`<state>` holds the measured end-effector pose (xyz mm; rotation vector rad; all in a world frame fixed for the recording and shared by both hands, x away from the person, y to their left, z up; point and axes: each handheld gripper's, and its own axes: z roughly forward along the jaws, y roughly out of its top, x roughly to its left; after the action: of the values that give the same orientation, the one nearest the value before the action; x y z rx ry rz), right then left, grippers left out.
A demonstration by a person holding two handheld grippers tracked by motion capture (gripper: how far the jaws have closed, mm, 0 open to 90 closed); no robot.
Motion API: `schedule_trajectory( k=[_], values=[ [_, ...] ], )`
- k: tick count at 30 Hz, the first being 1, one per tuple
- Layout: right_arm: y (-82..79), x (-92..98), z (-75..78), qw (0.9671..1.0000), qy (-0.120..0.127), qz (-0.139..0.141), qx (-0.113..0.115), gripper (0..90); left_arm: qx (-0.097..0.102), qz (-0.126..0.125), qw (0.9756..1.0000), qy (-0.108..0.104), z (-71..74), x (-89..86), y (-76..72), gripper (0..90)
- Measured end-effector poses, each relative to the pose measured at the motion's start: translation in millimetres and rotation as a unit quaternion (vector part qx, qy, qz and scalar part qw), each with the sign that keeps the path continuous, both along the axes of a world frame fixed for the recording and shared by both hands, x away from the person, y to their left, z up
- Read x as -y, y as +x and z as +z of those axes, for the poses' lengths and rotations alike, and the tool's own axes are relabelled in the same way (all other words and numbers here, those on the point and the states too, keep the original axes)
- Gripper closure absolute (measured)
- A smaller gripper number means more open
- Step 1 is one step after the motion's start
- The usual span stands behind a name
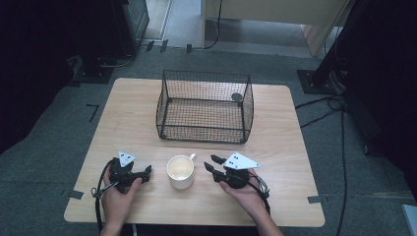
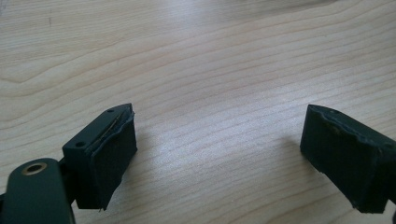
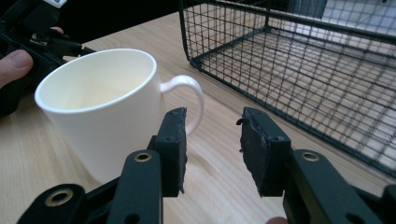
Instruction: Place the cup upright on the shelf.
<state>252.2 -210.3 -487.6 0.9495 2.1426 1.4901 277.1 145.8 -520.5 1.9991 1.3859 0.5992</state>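
The white mug [image 1: 180, 171] stands upright on the wooden table [image 1: 275, 147] between the spread-jawed left gripper [image 1: 146, 173] and the parted, empty right gripper [image 3: 212, 140], whose jaws, judging by their nearness, could nudge its handle [image 3: 189, 95] and tip it.

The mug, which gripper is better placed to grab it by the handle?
Right, probably. The right gripper is open with the mug handle just ahead of its jaws. The left gripper is open too, but faces bare table, on the mug's side away from the handle.
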Motion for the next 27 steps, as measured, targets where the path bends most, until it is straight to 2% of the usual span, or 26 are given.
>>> schedule_trajectory(
  k=[3, 4, 7, 12, 15, 18, 20, 22, 26, 27],
  values=[
    [3.1, -4.4, -3.1, 1.0, 0.001, 0.006, 0.003, 59.8, 0.0, 0.0, 1.0, 0.0, 0.0, 0.0, 0.0, 11.3],
    [5.9, -8.3, -5.6, 0.9999, -0.011, 0.004, 0.01, 60.2, 0.0, 0.0, 1.0, 0.0, 0.0, 0.0, 0.0, 11.3],
    [9.0, -11.8, -7.7, 0.9999, -0.012, 0.002, 0.01, 60.7, 0.0, 0.0, 1.0, 0.0, 0.0, 0.0, 0.0, 11.2],
    [16.9, -22.9, -15.2, 0.9999, -0.002, 0.015, -0.008, 61.4, 0.0, 0.0, 1.0, 0.0, 0.0, 0.0, 0.0, 11.3],
    [19.4, -27.8, -18.7, 0.9999, -0.007, 0.01, -0.01, 61.4, 0.0, 0.0, 1.0, 0.0, 0.0, 0.0, 0.0, 11.3],
    [20.6, -32.0, -19.5, 0.9997, 0.004, 0.01, -0.02, 62.3, 0.0, 0.0, 1.0, 0.0, 0.0, 0.0, 0.0, 11.2],
    [21.9, -35.8, -20.3, 0.9999, -0.004, 0.005, -0.014, 62.8, 0.0, 0.0, 1.0, 0.0, 0.0, 0.0, 0.0, 11.3],
    [25.2, -38.6, -21.0, 0.9998, -0.008, 0.003, -0.019, 62.9, 0.0, 0.0, 1.0, 0.0, 0.0, 0.0, 0.0, 11.3],
    [29.2, -41.8, -20.5, 0.9998, -0.006, 0.004, -0.018, 64.0, 0.0, 0.0, 1.0, 0.0, 0.0, 0.0, 0.0, 11.3],
    [32.0, -44.4, -20.1, 0.9998, -0.014, 0.007, -0.015, 65.0, 0.0, 0.0, 1.0, 0.0, 0.0, 0.0, 0.0, 11.3]
  ],
)
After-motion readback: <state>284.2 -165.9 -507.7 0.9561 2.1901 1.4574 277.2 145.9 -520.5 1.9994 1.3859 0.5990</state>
